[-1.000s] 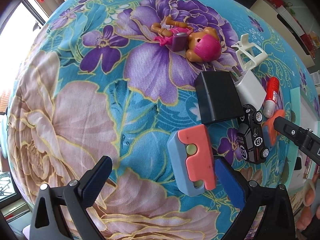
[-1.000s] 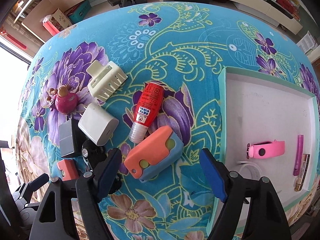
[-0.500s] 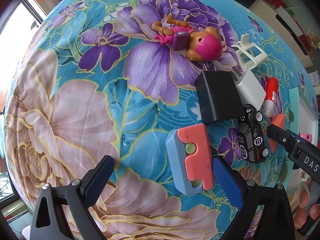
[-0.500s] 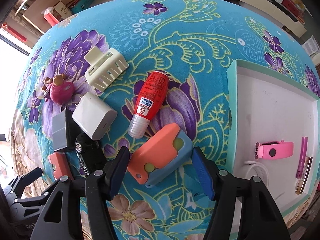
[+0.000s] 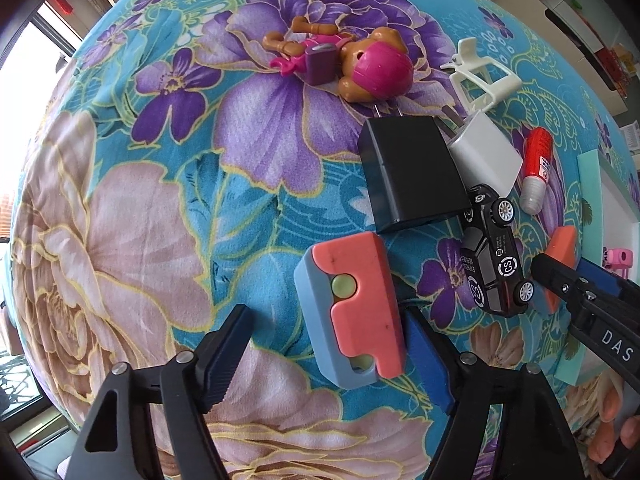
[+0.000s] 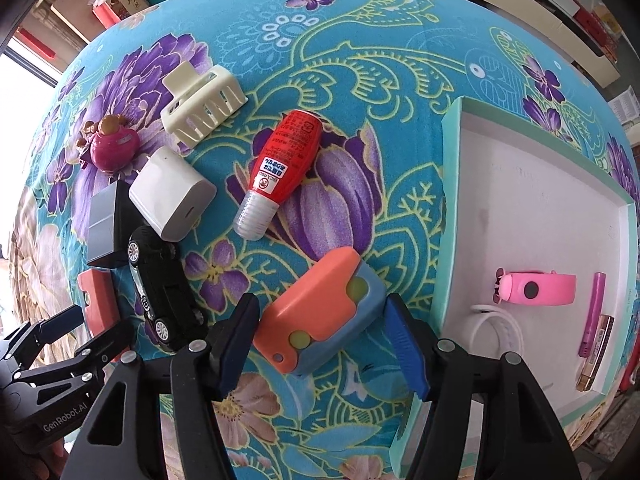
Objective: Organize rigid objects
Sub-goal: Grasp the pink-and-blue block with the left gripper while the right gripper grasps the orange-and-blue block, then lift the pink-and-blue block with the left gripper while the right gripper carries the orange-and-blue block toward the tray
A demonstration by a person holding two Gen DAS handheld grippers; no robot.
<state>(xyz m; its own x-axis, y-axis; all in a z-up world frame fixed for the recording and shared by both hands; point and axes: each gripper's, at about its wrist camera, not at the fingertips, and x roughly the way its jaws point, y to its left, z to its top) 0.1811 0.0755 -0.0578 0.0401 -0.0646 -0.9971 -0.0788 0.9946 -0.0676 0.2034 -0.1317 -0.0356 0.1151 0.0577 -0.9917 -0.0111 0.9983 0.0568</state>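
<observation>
Two coral-and-blue blocks lie on the floral cloth. My left gripper [image 5: 328,344] is open around one block [image 5: 354,312], whose right side touches the right finger [image 5: 426,360]; the left finger stands apart. My right gripper [image 6: 320,344] is partly closed around the other block [image 6: 320,312], with both fingers close to its sides. The left gripper also shows in the right wrist view [image 6: 80,328]. A white tray [image 6: 532,216] with a teal rim at the right holds a pink band [image 6: 536,288], a white ring and two slim tubes.
Between the blocks lie a black toy car [image 6: 162,288], a black charger [image 5: 412,172], a white charger [image 6: 172,196], a red bottle [image 6: 280,168], a cream hair claw [image 6: 204,104] and a pink dog toy [image 5: 360,64]. Shelves stand beyond the table.
My right gripper has moved forward around its block and narrowed onto it. My left gripper has edged forward toward its block and stayed open.
</observation>
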